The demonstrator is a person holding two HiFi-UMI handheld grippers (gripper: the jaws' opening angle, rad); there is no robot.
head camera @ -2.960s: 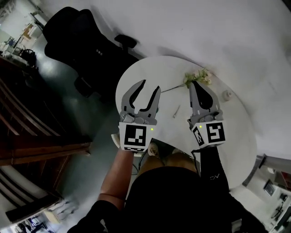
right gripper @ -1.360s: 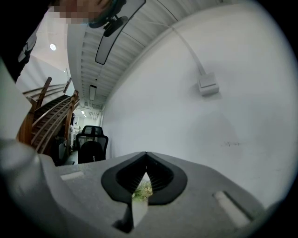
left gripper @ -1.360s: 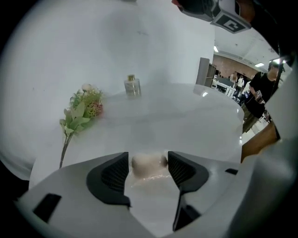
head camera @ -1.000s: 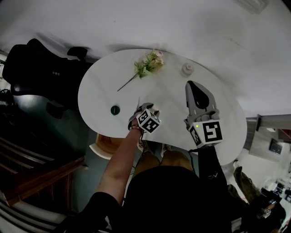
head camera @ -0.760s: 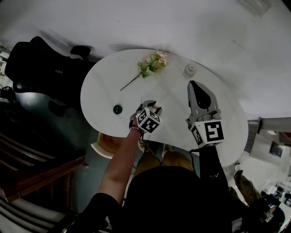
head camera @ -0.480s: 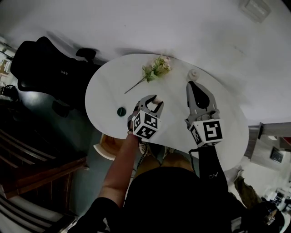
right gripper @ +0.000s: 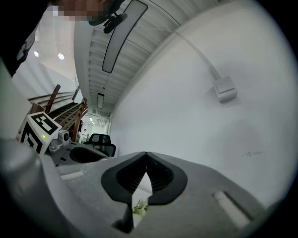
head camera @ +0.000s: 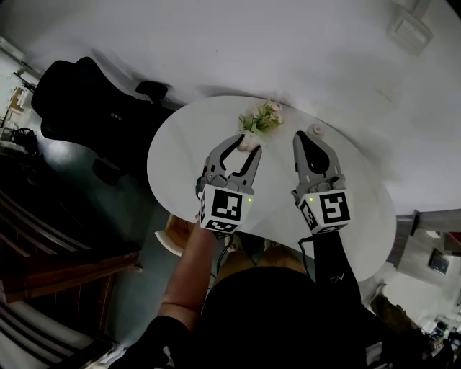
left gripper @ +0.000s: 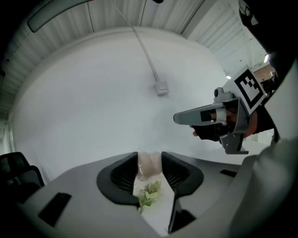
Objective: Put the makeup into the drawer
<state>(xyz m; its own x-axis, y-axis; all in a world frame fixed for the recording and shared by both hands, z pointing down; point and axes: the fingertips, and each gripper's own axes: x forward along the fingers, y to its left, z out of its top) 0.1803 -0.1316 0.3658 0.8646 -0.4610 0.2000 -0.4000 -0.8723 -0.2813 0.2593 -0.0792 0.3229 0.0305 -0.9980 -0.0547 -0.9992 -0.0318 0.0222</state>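
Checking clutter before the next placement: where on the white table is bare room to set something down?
Bare: the left lobe of the white rounded table, between its edge and the sprig of pale flowers, and the right lobe, right of the small white jar. Crowded: the far edge, where sprig and jar sit. The near middle is hidden.

Office-type interior with a stairway. Evidence: a white rounded desk (head camera: 173, 144) beneath the jaws; a black high-backed swivel chair (head camera: 86, 101) to the left of the left jaws, off the desk's edge; wooden stair railing (head camera: 65, 249) behind and to the left. Ahead of the jaws, a plain white wall (head camera: 288, 43) carries a surface-run cable duct (left gripper: 139, 42) ending in a small box (left gripper: 161, 87). Overhead, a slatted ceiling (left gripper: 116, 11) with a long strip lamp (right gripper: 121, 39).
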